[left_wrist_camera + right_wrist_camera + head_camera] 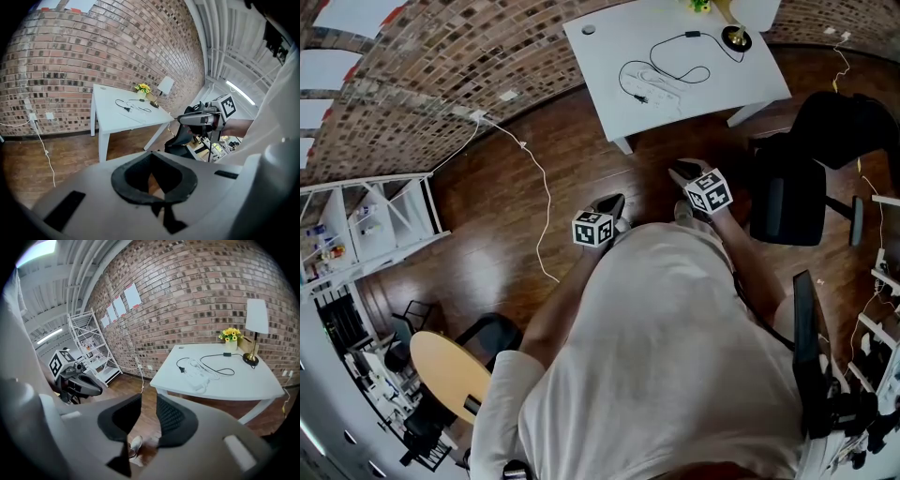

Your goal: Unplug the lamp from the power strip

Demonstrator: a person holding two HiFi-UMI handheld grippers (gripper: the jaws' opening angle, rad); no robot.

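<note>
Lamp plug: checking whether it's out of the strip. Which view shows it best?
Right gripper view: the lamp plug shows largest there, beside the power strip. Head view shows it small; left gripper view, tiny.

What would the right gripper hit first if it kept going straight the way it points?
Probably the wooden floor: the right gripper tilts downward, and floorboards show between its open jaws, short of the white table. Depth is uncertain.

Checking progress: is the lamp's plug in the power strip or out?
Out: the plug lies free on the table beside the power strip.
</note>
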